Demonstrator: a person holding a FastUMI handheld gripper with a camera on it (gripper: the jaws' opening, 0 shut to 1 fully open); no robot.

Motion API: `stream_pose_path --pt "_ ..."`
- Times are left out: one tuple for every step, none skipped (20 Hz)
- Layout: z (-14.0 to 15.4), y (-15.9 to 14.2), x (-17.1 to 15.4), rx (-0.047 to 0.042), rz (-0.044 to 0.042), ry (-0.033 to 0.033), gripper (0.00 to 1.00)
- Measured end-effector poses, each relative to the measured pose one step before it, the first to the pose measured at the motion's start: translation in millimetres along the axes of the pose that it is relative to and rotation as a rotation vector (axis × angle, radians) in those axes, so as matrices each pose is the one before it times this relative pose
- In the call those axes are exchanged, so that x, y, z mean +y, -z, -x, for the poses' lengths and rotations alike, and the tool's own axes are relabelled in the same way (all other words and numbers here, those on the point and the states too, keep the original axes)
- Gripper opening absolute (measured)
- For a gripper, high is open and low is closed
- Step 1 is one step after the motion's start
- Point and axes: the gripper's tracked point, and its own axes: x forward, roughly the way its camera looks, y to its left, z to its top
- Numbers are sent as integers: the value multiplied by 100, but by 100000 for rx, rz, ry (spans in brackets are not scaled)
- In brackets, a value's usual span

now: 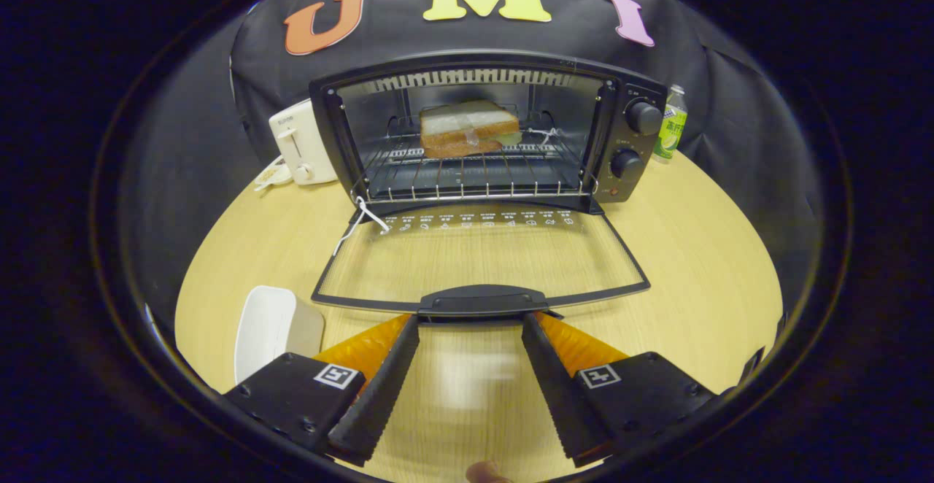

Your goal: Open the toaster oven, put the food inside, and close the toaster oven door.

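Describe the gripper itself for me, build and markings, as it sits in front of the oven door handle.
The gripper has two long, tapering fingers with sawtooth-ridged inner faces. Each runs back to a blocky black housing with visible screws, topped by a small square black-and-white tag. No cables are visible. The fingers are spread, with nothing between them, tips just short of the door handle of the open toaster oven.

We see a round light-wood table, toaster oven at upper centre of the frame with its door dropped open, white toaster upper left, green-labelled bottle upper right, white dish lower left, gripper fingers parted at the bottom.
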Motion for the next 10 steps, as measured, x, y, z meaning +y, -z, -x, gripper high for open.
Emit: stream_pose_path --pt "13 -58 22 462 189 490 94" --pt "13 -21 40 341 221 422 94" --pt "-4 0 6 573 278 450 94" --pt "-117 53 9 696 39 179 94" --pt "22 30 50 548 -338 -47 94" --pt "-22 -2 -33 77 -236 -183 94" --pt "-3 -66 0 58 -320 -209 94" --pt "27 24 -8 -146 2 -27 95" --pt "52 -38 9 -250 -29 49 94" --pt "55 -41 -1 -388 -10 122 94"
